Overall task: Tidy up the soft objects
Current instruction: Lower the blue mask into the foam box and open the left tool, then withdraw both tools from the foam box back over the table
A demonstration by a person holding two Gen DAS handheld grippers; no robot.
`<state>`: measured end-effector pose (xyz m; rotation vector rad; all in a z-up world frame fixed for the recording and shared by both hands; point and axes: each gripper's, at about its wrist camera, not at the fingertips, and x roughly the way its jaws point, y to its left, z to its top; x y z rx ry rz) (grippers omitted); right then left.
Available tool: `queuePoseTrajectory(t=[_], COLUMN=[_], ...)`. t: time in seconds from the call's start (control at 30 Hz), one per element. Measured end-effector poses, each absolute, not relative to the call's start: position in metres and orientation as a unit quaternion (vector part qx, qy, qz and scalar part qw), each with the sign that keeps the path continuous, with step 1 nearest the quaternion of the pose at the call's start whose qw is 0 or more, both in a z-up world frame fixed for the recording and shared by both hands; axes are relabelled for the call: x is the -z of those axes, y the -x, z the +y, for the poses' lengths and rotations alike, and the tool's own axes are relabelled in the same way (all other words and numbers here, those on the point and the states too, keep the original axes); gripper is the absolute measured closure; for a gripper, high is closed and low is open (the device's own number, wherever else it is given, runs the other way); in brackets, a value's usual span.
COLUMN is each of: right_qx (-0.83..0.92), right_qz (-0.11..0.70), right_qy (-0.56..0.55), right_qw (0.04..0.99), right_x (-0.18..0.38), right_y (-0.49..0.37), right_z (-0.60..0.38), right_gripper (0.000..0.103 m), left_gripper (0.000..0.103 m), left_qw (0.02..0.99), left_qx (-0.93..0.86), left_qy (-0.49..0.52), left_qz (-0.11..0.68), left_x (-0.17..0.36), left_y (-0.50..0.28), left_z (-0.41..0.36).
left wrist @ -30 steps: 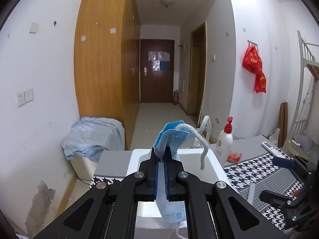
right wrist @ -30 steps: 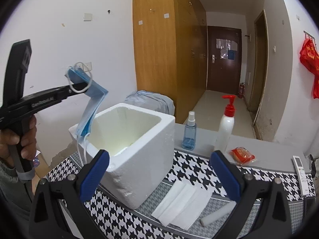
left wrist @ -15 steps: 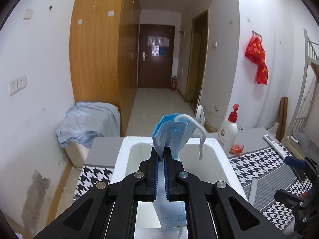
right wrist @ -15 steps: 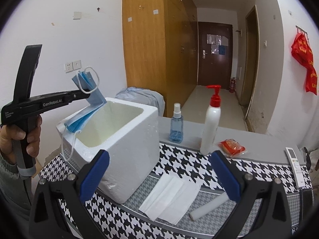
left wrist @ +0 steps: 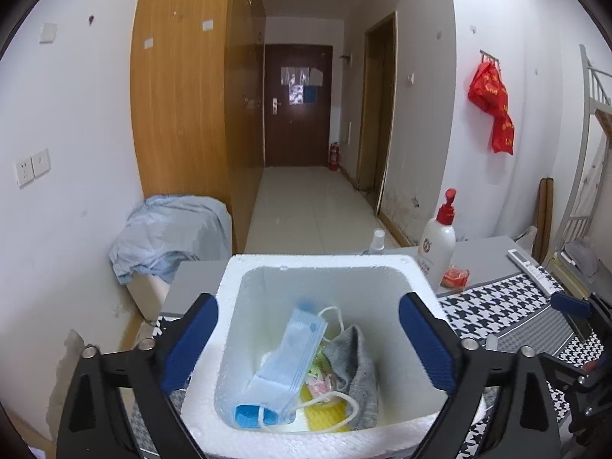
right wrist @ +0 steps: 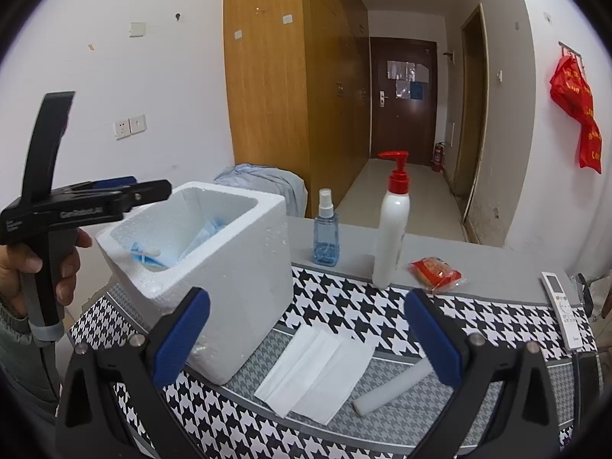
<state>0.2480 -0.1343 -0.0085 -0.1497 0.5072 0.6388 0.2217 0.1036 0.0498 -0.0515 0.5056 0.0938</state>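
A white foam box [left wrist: 317, 261] stands on the houndstooth cloth. Inside it lies a blue face mask [left wrist: 283, 367], beside a grey sock [left wrist: 355, 363] and a yellow item [left wrist: 325, 413]. My left gripper [left wrist: 306, 306] hovers over the box's near rim, its jaws opening wide with nothing held between them. The right wrist view shows the box [right wrist: 237, 267] with the mask [right wrist: 199, 235] in it and the left gripper [right wrist: 149, 187] above its left rim. My right gripper [right wrist: 306, 302] is open and empty, over a white folded mask [right wrist: 317, 371] and a white roll [right wrist: 394, 386].
A red-capped pump bottle [right wrist: 394, 229], a blue spray bottle [right wrist: 327, 237], a red packet [right wrist: 434, 271] and a white remote [right wrist: 562, 306] sit on the table behind and to the right. A person's hand [right wrist: 23, 267] holds the left gripper's handle.
The left gripper, earlier shut on the blue mask above the box, has opened wide, and the mask now lies inside the box. The right gripper stayed open and nearly still.
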Motion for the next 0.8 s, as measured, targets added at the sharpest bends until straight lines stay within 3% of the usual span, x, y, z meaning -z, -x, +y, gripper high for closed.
queuePoseTrajectory(t=[0.8], right_qx=[-0.309], right_qz=[0.222], right_qy=[0.062], right_qw=[0.923], right_x=[-0.004], right_y=[-0.225], right_z=[-0.180], right_gripper=[0.000], left_gripper=[0.001], left_qw=[0.981], left_qx=[-0.026], left_qy=[0.006], left_qz=[0.191], left_x=[-0.066], left_y=[-0.170], left_z=[0.037])
